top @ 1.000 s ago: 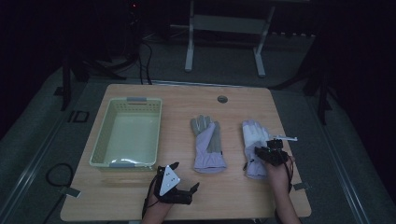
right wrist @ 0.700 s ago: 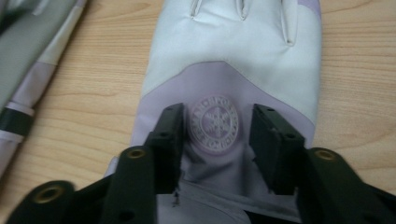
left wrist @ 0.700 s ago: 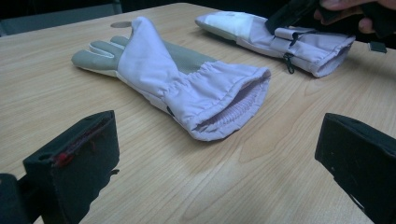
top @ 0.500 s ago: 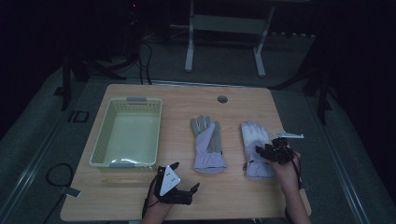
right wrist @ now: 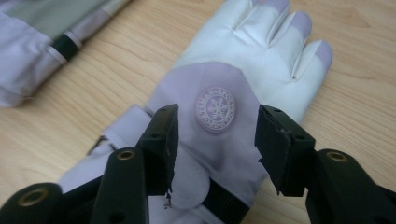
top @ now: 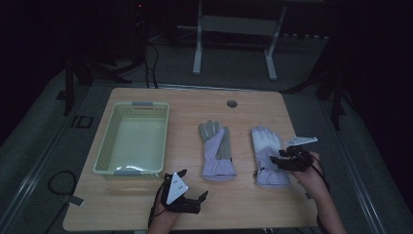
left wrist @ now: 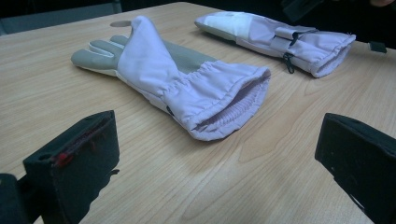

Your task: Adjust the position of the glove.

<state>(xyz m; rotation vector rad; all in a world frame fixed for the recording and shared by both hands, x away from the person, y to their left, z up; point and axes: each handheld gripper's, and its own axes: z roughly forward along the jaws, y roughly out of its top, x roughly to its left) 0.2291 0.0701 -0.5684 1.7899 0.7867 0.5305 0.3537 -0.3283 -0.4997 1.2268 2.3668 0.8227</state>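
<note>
Right tongs (right wrist: 212, 135) hang over the right glove (top: 267, 153) on the table (top: 243, 204), jaws just opened, pads off the fabric. Looks like a regrasp: drop, pinch the cuff, carry toward the basket (top: 132, 141). Pale lilac, white fingers, round badge. Left tongs (left wrist: 219, 163) released.
</note>
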